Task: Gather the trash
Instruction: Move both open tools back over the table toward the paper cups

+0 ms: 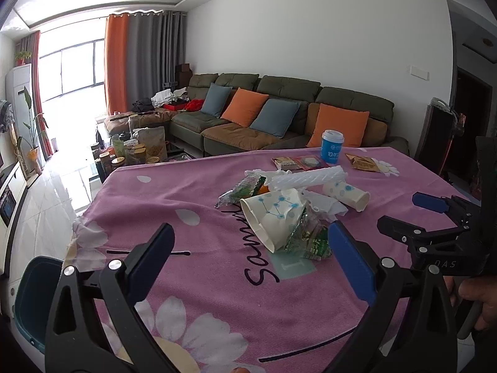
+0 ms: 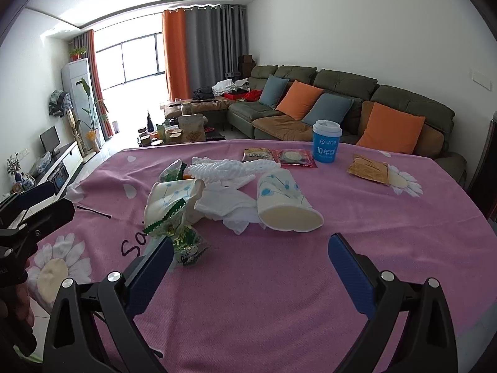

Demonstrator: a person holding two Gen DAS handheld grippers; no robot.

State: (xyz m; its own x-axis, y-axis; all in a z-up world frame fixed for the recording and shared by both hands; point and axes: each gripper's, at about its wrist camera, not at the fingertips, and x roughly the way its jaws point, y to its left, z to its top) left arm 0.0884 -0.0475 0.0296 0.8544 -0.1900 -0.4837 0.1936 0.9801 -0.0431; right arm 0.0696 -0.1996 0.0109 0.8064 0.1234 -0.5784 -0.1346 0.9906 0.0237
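A heap of trash lies mid-table on the pink flowered cloth (image 1: 217, 279): a crushed paper cup (image 1: 273, 214), a second paper cup on its side (image 1: 348, 194), a green wrapper (image 1: 310, 239), crumpled tissue (image 1: 326, 203) and a white ribbed plastic piece (image 1: 310, 178). My left gripper (image 1: 251, 258) is open and empty, just short of the crushed cup. My right gripper (image 2: 251, 264) is open and empty, in front of the tipped cup (image 2: 285, 205) and the green wrapper (image 2: 183, 242). The right gripper also shows at the right of the left wrist view (image 1: 435, 217).
A blue lidded cup (image 2: 326, 143) stands at the far edge, with snack packets (image 2: 279, 157) and a brown packet (image 2: 369, 169) beside it. A teal bin (image 1: 34, 304) sits below the table's left edge. A sofa (image 2: 341, 105) lies beyond.
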